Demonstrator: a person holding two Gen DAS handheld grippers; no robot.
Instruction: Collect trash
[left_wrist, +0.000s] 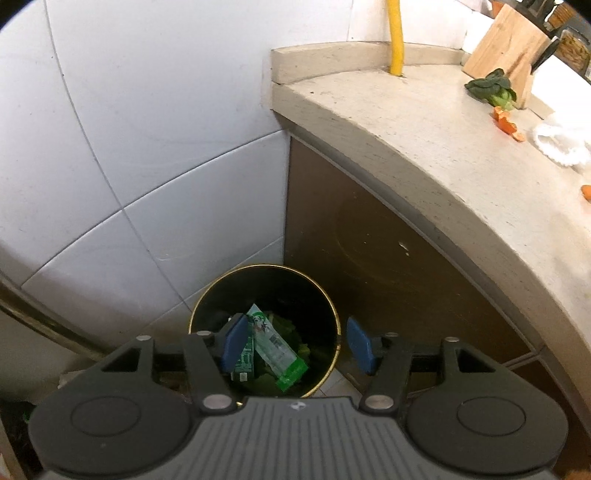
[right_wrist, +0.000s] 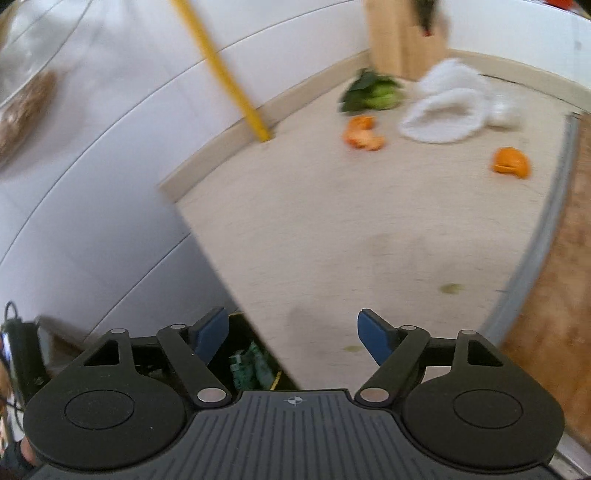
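Green wrappers (left_wrist: 275, 345) in bin (left_wrist: 207, 302); both grippers empty, apart.

We count two orange peels (right_wrist: 364, 137) (right_wrist: 511, 162), one leafy green bunch (right_wrist: 373, 92), one white cloth (right_wrist: 447, 107), one knife block (right_wrist: 404, 40) and one yellow pipe (right_wrist: 225, 74) on the tabletop (right_wrist: 351, 229), and one trash bin (left_wrist: 264, 271) holding two green wrappers (left_wrist: 277, 347) (left_wrist: 244, 360).

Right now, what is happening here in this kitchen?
A person is clearing trash with two handheld grippers. The left gripper hangs open and empty over the bin, where green wrappers already lie. The right gripper, also open and empty, faces the counter, where orange peels, a leafy vegetable and a white cloth remain.
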